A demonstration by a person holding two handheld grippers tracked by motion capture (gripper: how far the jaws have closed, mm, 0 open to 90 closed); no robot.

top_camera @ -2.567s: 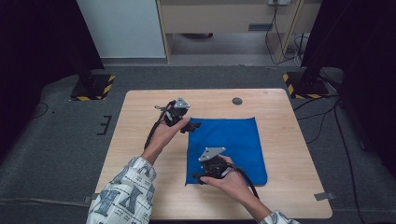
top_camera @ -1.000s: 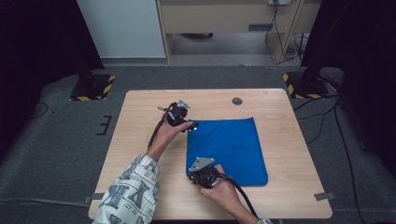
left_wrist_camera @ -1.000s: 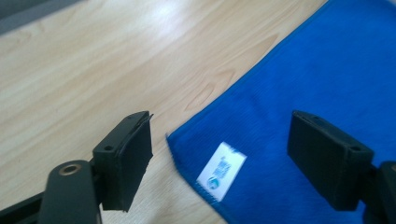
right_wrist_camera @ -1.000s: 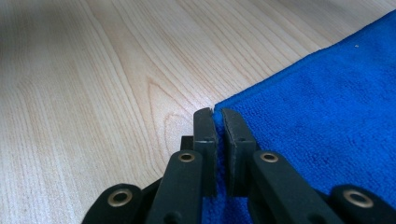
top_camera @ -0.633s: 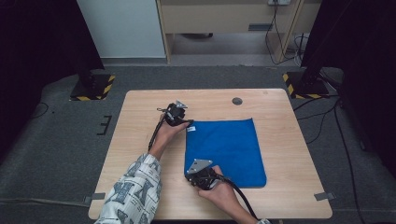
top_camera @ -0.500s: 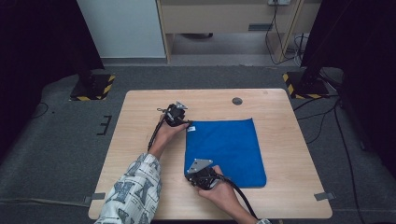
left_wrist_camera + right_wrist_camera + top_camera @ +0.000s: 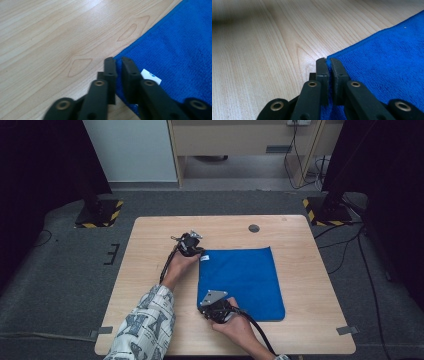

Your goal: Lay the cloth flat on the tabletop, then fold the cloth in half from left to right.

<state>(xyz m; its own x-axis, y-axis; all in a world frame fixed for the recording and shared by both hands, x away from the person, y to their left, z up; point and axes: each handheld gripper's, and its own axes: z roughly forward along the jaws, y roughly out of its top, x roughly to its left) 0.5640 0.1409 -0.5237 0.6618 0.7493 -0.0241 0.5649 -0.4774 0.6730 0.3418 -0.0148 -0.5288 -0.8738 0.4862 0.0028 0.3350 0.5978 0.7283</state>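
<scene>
Where jaws close, blue cloth (image 7: 242, 275) corners pinched

My left claw (image 7: 118, 63) and my right claw (image 7: 328, 62) are both matte black, with brass-coloured rivets at the joints, and the right one carries a grey plate on top. The cloth (image 7: 242, 277) is a solid, vivid blue with a small white label (image 7: 150, 76), and the bench (image 7: 150, 245) is pale wood with fine grain. My sleeve (image 7: 145, 327) is white with a grey-blue print.
</scene>
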